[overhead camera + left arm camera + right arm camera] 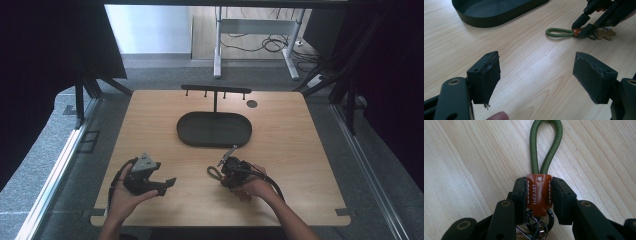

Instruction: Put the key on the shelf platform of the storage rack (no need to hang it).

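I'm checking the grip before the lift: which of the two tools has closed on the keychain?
The right tool: its jaws pinch the keychain by the brown leather tab below the green cord loop. The left tool stands wide open over bare table, holding nothing.

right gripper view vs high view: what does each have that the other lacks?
Right gripper view alone: white lettering and stitching on the orange leather tab, the jaws of the right tool pressed on its sides, black rings beneath.
High view alone: the dark oval tray, the T-shaped hook rack, the left tool.
Both: the green cord loop, the wooden table.
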